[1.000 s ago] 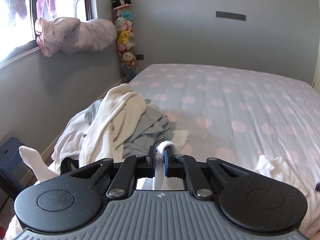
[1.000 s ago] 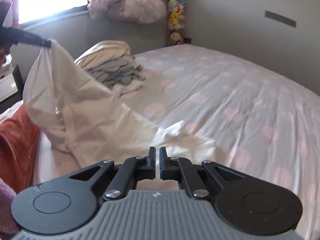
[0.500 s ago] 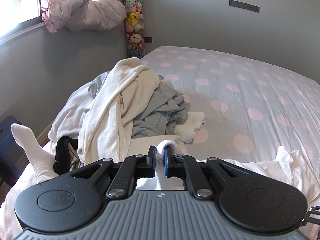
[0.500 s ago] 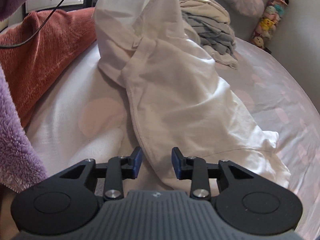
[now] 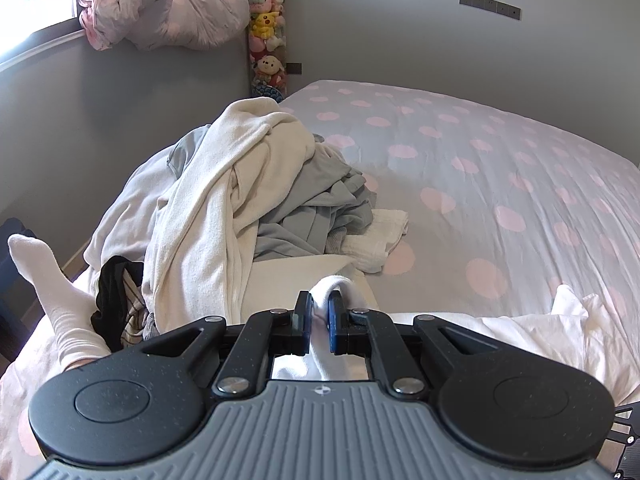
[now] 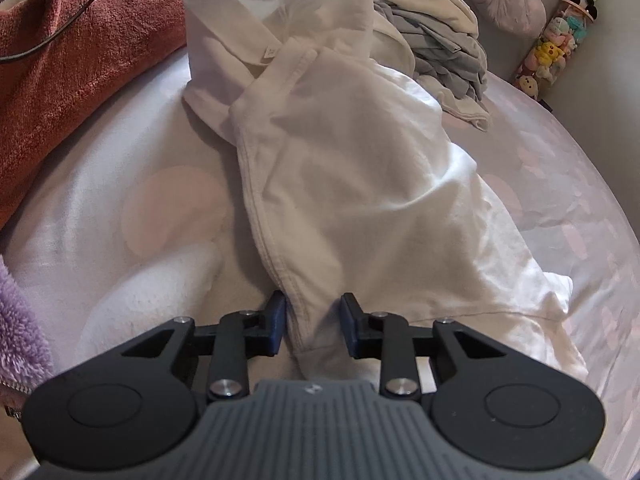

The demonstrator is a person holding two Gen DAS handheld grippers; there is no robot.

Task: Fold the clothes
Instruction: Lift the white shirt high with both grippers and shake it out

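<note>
Right wrist view: the right gripper point(image 6: 312, 322) at bottom centre stands wide, its blue-padded fingers point(image 6: 277, 322) flanking the hemmed edge of a white garment point(image 6: 352, 168) without pinching it. The garment rises from between the fingers toward the top centre of the frame, draped over a polka-dot bedspread point(image 6: 560, 208); a rust-coloured blanket point(image 6: 80, 52) fills the upper left. Left wrist view: the left gripper point(image 5: 319, 322) at lower centre is clamped narrow on a fold of the same white garment point(image 5: 500, 332), which trails to the lower right. Just beyond, left of centre, a pile of clothes point(image 5: 248, 192) sits on the bed.
</note>
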